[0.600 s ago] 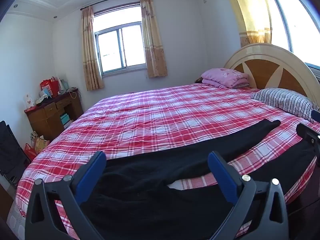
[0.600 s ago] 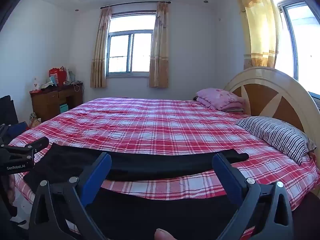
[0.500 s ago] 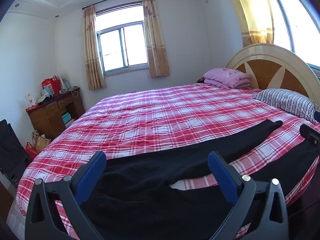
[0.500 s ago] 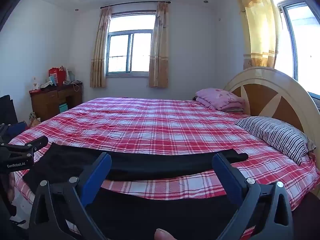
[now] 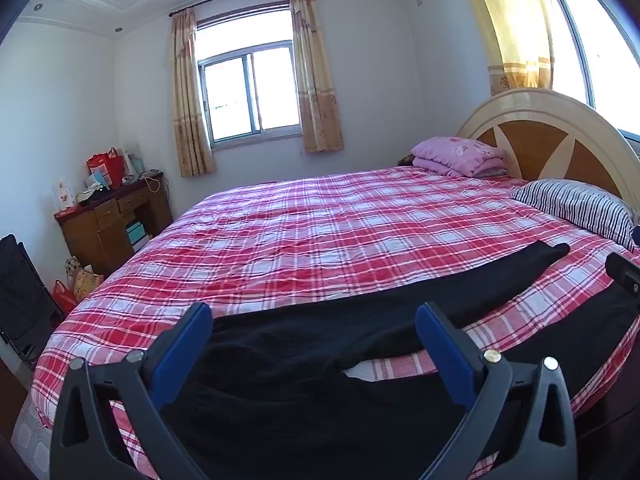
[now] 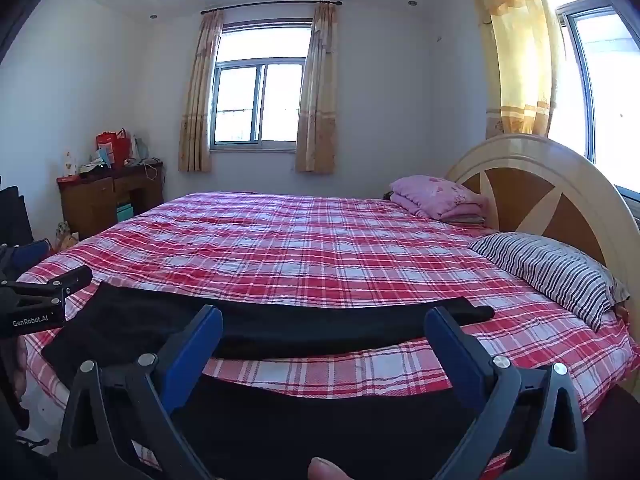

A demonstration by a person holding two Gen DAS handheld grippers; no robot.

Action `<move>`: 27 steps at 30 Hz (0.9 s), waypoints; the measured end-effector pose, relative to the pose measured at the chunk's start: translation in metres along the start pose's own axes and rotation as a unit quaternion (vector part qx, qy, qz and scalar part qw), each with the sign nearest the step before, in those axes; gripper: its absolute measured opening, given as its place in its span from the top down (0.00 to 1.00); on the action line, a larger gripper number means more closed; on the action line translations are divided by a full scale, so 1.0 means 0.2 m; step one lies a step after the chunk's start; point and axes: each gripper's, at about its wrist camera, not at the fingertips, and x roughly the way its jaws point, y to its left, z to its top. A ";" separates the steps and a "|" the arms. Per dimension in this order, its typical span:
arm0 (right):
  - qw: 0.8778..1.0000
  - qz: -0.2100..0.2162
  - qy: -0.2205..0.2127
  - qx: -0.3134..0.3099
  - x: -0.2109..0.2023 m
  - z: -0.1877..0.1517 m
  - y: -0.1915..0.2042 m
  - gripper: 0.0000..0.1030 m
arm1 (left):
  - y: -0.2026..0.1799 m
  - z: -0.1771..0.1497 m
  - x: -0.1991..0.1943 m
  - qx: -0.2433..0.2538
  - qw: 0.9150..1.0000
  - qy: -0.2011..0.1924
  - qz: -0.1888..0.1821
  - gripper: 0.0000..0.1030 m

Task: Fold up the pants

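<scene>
Black pants (image 5: 320, 340) lie spread along the near edge of the bed with the red plaid cover (image 5: 320, 232). One leg runs toward the striped pillow; the other leg hangs along the bed's near edge. In the right wrist view the pants (image 6: 280, 324) stretch across the frame. My left gripper (image 5: 314, 328) is open, its blue pads above the waist end, holding nothing. My right gripper (image 6: 324, 328) is open above the leg part, empty. The left gripper's body shows at the left edge of the right wrist view (image 6: 36, 300).
A striped pillow (image 5: 576, 208) and a folded pink quilt (image 5: 460, 156) lie by the round wooden headboard (image 5: 552, 136). A wooden desk (image 5: 112, 216) with bags stands at the far left wall. A dark chair (image 5: 20, 304) stands left of the bed.
The left wrist view has shifted slightly, so the bed sits a little further right and up. The right gripper has hardly moved. Both grippers stay open.
</scene>
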 end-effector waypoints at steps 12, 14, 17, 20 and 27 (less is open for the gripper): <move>1.000 -0.001 0.000 -0.006 0.00 0.00 0.02 0.01 | 0.01 0.00 0.01 -0.002 1.000 0.000 0.002 0.00; 1.000 -0.001 0.001 -0.006 -0.01 0.00 0.02 0.01 | 0.01 0.00 0.01 -0.002 1.000 0.000 0.002 0.00; 1.000 -0.002 0.000 -0.004 -0.01 0.00 0.01 0.01 | 0.01 0.00 0.01 -0.001 1.000 0.000 0.003 0.00; 1.000 -0.003 0.000 -0.005 -0.01 0.00 0.01 0.01 | 0.02 0.00 0.01 -0.001 1.000 0.000 0.003 0.00; 1.000 -0.002 0.002 -0.007 -0.01 0.00 0.01 0.01 | 0.03 -0.01 0.02 -0.001 1.000 0.003 0.005 0.00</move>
